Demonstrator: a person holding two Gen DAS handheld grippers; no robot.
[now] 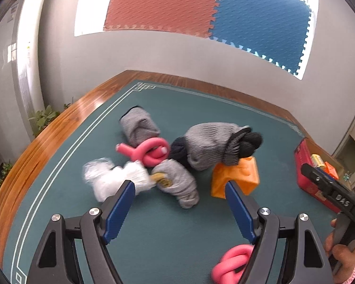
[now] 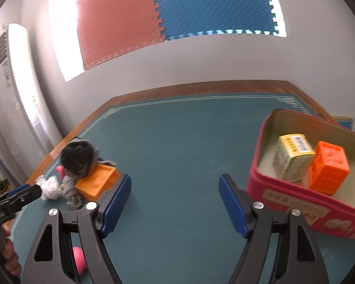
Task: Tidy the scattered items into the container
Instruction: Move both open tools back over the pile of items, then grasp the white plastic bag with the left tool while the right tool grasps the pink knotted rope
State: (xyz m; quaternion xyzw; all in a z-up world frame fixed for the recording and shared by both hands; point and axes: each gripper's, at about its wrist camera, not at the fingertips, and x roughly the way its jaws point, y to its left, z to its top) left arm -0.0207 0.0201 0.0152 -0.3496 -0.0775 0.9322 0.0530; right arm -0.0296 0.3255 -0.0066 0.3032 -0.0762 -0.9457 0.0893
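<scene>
Socks [image 1: 175,182] and orange block [image 1: 234,177] sit ahead of your left gripper [image 1: 179,196]; both grippers spread, empty. Centre one item between the pads before clenching; tin [image 2: 284,196] waits right.

A pile of socks [image 1: 210,144] lies in the middle of the table mat [image 1: 168,232]. A foam loop [image 1: 146,151] sits among them. A block [image 1: 239,177] lies just right of the pile. Far right stands the tin [image 2: 293,198], with a box [image 2: 292,156] and a cube [image 2: 329,168] inside, side by side.
</scene>
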